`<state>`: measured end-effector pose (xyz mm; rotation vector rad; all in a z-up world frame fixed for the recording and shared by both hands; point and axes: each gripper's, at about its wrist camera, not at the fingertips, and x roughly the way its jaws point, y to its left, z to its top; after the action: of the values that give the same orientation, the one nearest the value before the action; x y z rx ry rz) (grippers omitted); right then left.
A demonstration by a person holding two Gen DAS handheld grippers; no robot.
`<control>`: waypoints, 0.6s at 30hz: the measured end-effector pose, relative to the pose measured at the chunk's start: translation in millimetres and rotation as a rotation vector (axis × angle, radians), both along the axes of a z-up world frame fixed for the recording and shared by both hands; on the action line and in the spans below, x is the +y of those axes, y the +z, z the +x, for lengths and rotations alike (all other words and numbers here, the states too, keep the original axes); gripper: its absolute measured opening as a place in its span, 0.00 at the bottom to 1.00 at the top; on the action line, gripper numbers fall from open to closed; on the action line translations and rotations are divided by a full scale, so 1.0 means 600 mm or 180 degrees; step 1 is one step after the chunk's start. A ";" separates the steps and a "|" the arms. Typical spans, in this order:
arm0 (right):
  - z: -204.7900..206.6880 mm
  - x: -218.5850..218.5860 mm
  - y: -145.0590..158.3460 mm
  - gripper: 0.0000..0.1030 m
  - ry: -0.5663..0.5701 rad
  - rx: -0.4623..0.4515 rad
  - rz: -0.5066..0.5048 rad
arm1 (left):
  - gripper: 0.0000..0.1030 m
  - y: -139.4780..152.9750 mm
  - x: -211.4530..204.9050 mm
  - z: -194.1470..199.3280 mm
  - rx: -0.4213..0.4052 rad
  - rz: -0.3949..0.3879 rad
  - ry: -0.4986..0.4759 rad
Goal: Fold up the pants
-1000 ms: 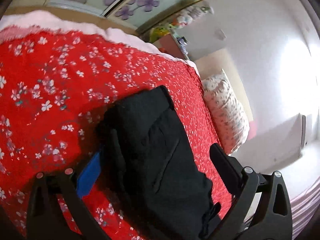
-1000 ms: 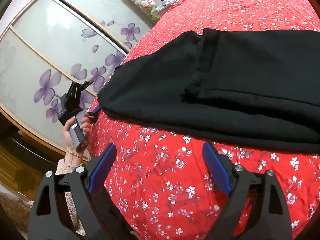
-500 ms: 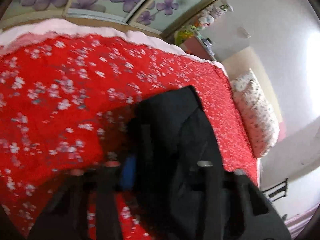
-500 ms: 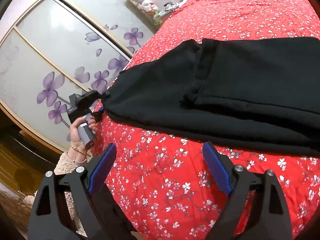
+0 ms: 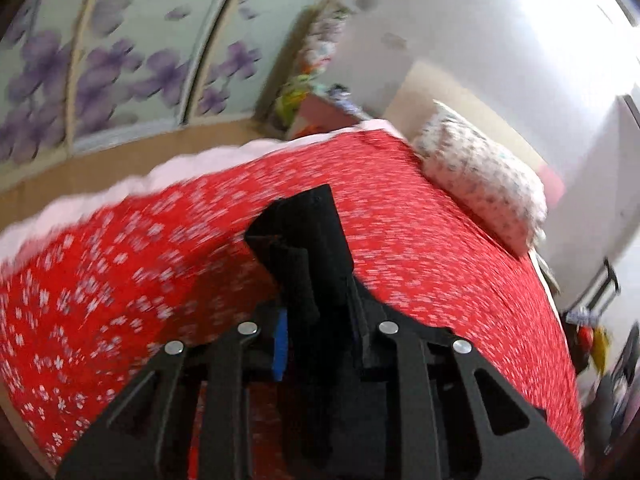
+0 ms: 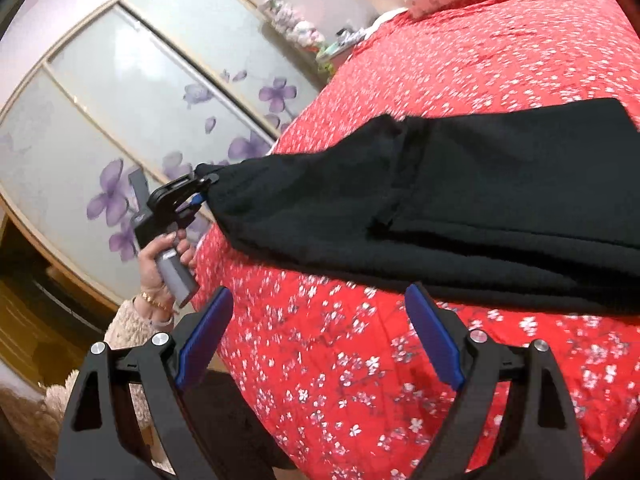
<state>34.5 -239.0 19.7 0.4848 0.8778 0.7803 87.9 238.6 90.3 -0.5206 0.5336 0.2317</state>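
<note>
**Left tool gripping trouser end; right tool idle and spread**

Item under inspection: a pair of black, soft-knit pants [image 6: 460, 208], lying lengthwise on a bed covered with a red bedspread printed with small white blossoms [image 6: 400, 360]. In the right wrist view the garment runs from 9 o'clock to 3 o'clock across the middle of the frame, one layer already lying over another.

Left tool [image 5: 316, 320]: its jaws are closing, with a bunched end of the black fabric between them; the cloth rises clear of the bedspread at that end. In the right wrist view this tool sits at 9 o'clock, held in a hand [image 6: 164, 256] off the bed's edge, pinching the garment's tip.

Right tool [image 6: 316, 344]: blue-padded fingers [image 6: 434, 340] stand wide apart with nothing between them, hovering over bare bedspread at 6 o'clock, just short of the garment's near edge.

Assessment of the step in hand: the gripped end appears meant to be carried over towards the far end. Done well, the grip should take every layer, not a loose pucker. The lift should stay low so the cloth does not drag. The free tool could pin or take the near edge so both corners travel together and land square.

Markings: no brand, label or legible writing found. The left wrist view is motion-blurred.
</note>
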 end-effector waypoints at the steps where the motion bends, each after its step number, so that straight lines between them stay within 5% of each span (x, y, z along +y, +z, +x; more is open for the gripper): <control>1: 0.001 -0.009 0.003 0.87 -0.0057 0.0002 0.0051 | 0.22 0.017 -0.024 0.004 -0.0044 0.0101 -0.0082; 12: -0.007 -0.119 0.042 0.87 -0.0746 -0.0211 0.0391 | 0.22 0.167 -0.292 0.021 -0.0500 0.0539 -0.1107; 18: -0.014 -0.202 0.040 0.87 -0.1224 -0.0150 0.0634 | 0.22 0.154 -0.438 0.047 -0.0405 0.0461 -0.1632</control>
<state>26.0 -360.4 43.8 0.7820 0.6385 0.5238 116.1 -24.0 182.9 -0.2427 0.5048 -0.2492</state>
